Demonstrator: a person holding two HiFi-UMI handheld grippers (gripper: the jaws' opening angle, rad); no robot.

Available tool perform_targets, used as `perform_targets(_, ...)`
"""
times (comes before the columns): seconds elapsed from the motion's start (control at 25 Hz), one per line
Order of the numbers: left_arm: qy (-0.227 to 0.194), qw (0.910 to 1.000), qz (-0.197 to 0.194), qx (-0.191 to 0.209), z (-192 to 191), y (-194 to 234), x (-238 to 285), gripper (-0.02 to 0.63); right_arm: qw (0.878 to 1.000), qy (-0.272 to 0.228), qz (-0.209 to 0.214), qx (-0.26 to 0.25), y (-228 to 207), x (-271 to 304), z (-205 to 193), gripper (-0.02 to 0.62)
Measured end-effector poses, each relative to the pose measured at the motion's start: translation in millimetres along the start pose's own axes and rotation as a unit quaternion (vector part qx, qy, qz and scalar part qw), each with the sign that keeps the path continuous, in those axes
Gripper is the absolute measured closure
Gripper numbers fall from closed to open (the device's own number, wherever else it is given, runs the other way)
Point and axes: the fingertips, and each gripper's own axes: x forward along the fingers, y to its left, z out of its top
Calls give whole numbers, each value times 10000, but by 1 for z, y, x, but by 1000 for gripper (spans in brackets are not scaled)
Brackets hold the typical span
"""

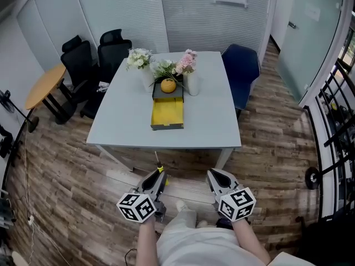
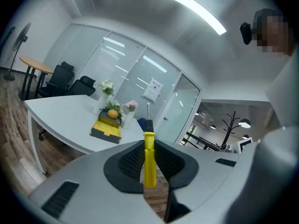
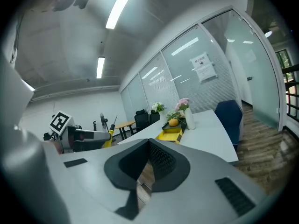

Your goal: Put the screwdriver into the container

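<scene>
Left gripper [image 1: 157, 176], at the bottom centre of the head view, is clamped on the screwdriver [image 2: 149, 162] by its yellow handle, shaft pointing up-frame. Just right of it, my right gripper [image 1: 217, 177] has its jaws together, empty. The yellow container [image 1: 167, 113] sits mid-frame on the table [image 1: 213, 121], well apart from both.

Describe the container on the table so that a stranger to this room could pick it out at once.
Find the pale grey table in the room's middle. At its far end, beside the flower vases, lies a long container. Alone there it is dark-walled with a bright yellow inside, an orange at its far end.
</scene>
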Motion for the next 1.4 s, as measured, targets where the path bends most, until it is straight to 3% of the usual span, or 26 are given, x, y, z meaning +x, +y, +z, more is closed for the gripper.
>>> perform_targets(0.36, 108, 9999, 16, -126, 18, 41, 72, 541, 9996, 247, -124, 80, -48, 58, 5, 580)
perform_targets(0.8, 473, 9985, 51, -257, 77, 133, 207, 541, 9983, 448, -311, 208, -141, 212, 52, 580)
perform_targets(1.12, 545, 9978, 96, -369, 116, 198, 261, 541, 9981, 495, -327, 184, -167, 294, 75, 580)
perform_targets(1.4, 652, 9971, -8, -398, 125, 217, 289, 541, 9980, 425, -426, 173, -177, 315, 89, 580)
